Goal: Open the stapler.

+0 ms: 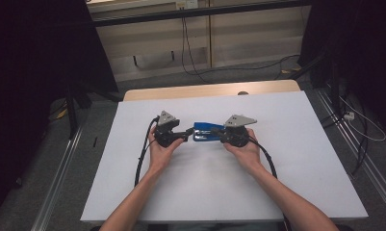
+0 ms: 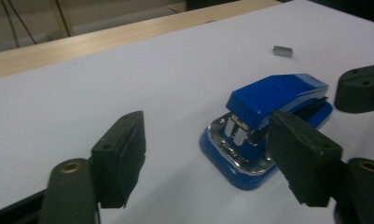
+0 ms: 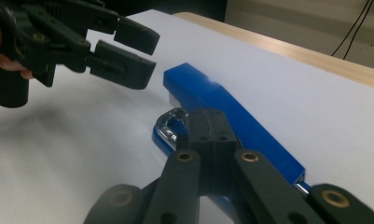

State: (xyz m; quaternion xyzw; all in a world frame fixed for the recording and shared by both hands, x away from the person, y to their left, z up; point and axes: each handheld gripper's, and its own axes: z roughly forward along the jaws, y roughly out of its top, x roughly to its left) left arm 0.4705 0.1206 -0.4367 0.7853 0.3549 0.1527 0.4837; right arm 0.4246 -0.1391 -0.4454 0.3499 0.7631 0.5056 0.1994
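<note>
Jaws of the left gripper [image 1: 187,133] stand part open just left of centre in the high view, nothing between them, their tips pointing right at the near end of the blue stapler [image 1: 207,132]. The stapler lies on the white table [image 1: 277,168] with its long axis running left to right, directly between the two hands. At its right end sits the right gripper [image 1: 218,135], its jaws drawn together; whether they pinch the stapler is hard to read from here.

From the left gripper view, the two black jaws rise from the bottom edge with a wide gap. The stapler [image 2: 268,128] lies to the right of centre, its chrome-rimmed front end toward the camera, partly behind the right-hand jaw, so the gap is aimed a little left of it. A small grey block [image 2: 283,51], perhaps a strip of staples, rests at upper right.

From the right gripper view, the jaws are fully shut at lower centre, lying over the stapler [image 3: 231,112], apparently pressing rather than clasping it. The left gripper [image 3: 131,53] hovers at upper left, close to the stapler's far end.
</note>
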